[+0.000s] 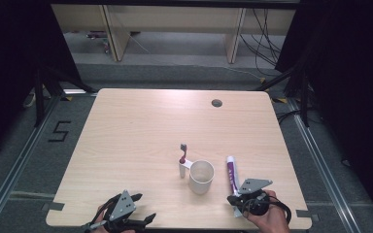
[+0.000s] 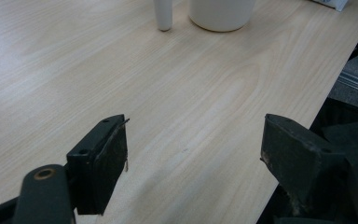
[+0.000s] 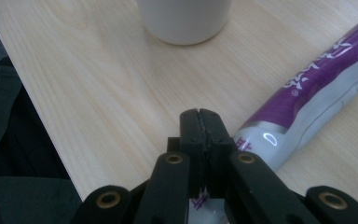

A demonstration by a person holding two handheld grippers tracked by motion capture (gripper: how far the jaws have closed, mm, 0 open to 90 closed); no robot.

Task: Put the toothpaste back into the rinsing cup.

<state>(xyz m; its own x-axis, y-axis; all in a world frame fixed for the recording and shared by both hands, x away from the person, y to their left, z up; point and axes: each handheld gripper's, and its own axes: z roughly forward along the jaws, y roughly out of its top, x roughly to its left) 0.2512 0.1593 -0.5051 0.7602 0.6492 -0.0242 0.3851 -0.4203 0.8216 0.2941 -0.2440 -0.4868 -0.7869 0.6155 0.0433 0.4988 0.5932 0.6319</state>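
Two tongs are waiting at the near edge of a pale wooden table (image 1: 141, 121) in the high view. The left gripper (image 1: 143, 208) is sitting spread wide, holding nothing. The right gripper (image 1: 234, 204) is pinching the flat tail of a purple and white tube (image 1: 231, 173). That tube is lying long-ways toward twelve o'clock from the right tongs, so the right hand is much nearer. A white cup (image 1: 201, 176) is standing at ten o'clock from them, with a toothbrush (image 1: 182, 154) in a small white stand just beside it.

Left gripper view: two black pads are standing far apart over smooth wood grain, the round cup (image 2: 221, 14) at one o'clock.

Right gripper view: the jaws are squeezed together on the tube's crimped end. The shiny, soft tube (image 3: 317, 88) is running off toward two o'clock, the cup (image 3: 184, 21) at twelve.
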